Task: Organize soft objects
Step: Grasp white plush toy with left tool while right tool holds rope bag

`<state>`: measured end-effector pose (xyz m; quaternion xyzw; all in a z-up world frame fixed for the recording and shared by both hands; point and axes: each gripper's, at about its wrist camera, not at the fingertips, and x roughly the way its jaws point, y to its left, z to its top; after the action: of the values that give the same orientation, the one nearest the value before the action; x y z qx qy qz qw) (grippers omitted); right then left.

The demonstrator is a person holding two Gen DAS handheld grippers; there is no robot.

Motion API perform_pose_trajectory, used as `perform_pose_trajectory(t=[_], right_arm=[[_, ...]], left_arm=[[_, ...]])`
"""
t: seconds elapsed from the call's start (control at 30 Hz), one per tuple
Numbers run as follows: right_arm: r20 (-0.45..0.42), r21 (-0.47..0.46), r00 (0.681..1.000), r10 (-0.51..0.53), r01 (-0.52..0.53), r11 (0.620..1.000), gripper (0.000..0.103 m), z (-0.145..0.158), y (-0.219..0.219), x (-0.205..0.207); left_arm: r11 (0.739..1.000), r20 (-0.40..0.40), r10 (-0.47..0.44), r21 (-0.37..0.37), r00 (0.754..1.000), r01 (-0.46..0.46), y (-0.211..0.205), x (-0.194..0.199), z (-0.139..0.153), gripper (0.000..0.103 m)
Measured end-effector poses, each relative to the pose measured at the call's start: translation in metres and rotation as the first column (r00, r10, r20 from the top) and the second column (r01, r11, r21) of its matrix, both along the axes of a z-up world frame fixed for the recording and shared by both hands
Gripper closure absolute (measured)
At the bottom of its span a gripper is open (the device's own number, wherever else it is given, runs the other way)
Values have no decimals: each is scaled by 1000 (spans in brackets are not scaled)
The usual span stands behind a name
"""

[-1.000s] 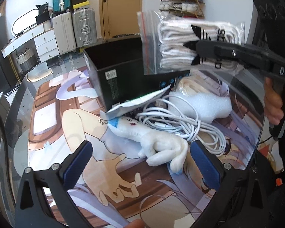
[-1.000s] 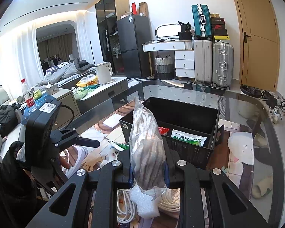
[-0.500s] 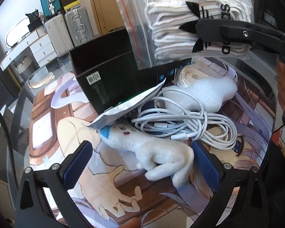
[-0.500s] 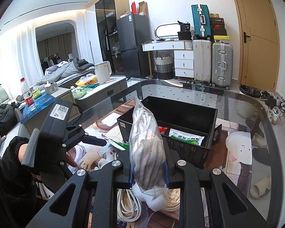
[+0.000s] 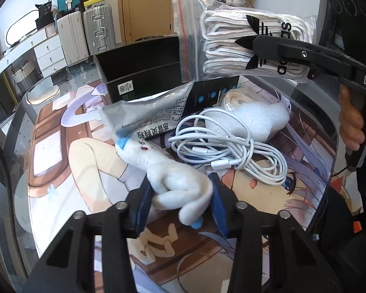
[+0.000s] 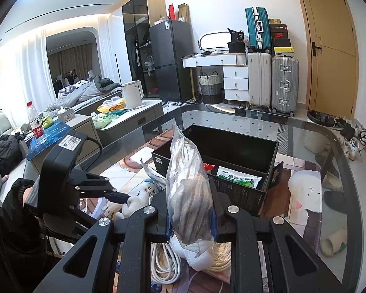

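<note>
On the glass table [image 5: 312, 131], over the cartoon mat, left gripper [image 5: 180, 202] has its blue pads pressed on both sides of the white plush toy [image 5: 173, 183], jaws clamped on its body, toy lying on the mat. Right gripper [image 6: 191, 216] is clamped on a clear bag of socks [image 6: 188, 195], held in the air just in front of the black box [image 6: 234, 156]. White cable [image 5: 229, 156], foam piece [image 5: 253, 122] and a packet [image 5: 146, 114] lie near the toy, beside the box; a green packet [image 6: 239, 177] sits inside it
</note>
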<state>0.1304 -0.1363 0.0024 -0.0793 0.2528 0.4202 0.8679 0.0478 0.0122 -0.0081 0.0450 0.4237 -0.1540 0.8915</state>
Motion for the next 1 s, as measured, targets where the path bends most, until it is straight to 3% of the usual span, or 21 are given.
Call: perform_pose_trajectory(t=[0.3, 0.57, 1.0], right_arm=[[8, 9, 1000, -10, 10, 1000, 80, 1, -3, -1], [23, 40, 999, -41, 41, 998, 80, 6, -10, -4], [28, 61, 995, -95, 93, 994, 80, 16, -17, 2]], left_arm=[[998, 37, 26, -49, 999, -24, 13, -16, 12, 63], [994, 127, 24, -108, 992, -10, 18, -29, 45, 63], [989, 240, 67, -141, 968, -34, 24, -16, 83, 63]])
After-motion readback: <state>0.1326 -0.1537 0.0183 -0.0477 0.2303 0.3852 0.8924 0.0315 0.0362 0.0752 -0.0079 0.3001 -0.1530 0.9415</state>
